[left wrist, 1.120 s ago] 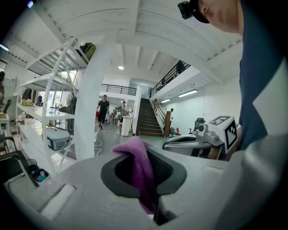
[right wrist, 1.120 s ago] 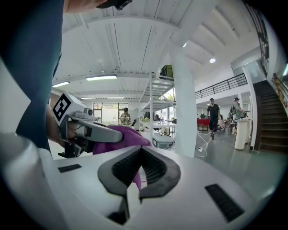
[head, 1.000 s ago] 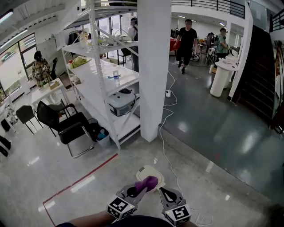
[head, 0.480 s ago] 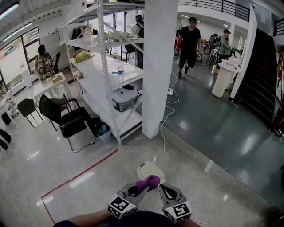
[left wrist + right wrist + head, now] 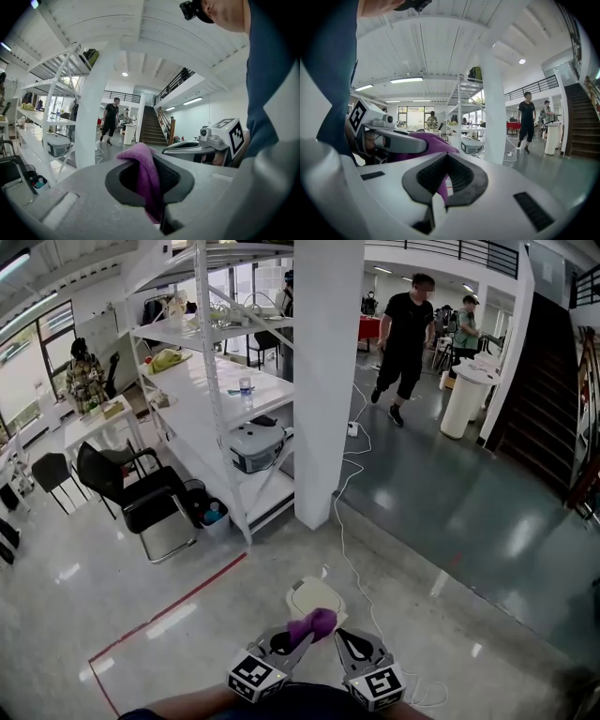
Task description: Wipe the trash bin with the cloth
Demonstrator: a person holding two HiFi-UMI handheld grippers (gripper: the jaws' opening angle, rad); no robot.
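The left gripper [image 5: 289,643] is clenched on the purple cloth [image 5: 312,624]; the right gripper [image 5: 345,645] is closed on nothing. The trash bin [image 5: 314,599] stands just ahead (beyond the cloth), seemingly nearer the left one.

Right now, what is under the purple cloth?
The white trash bin stands on the floor below the purple cloth, which the left claw pinches. The cloth covers the bin's near edge, so I can't see whether they touch.
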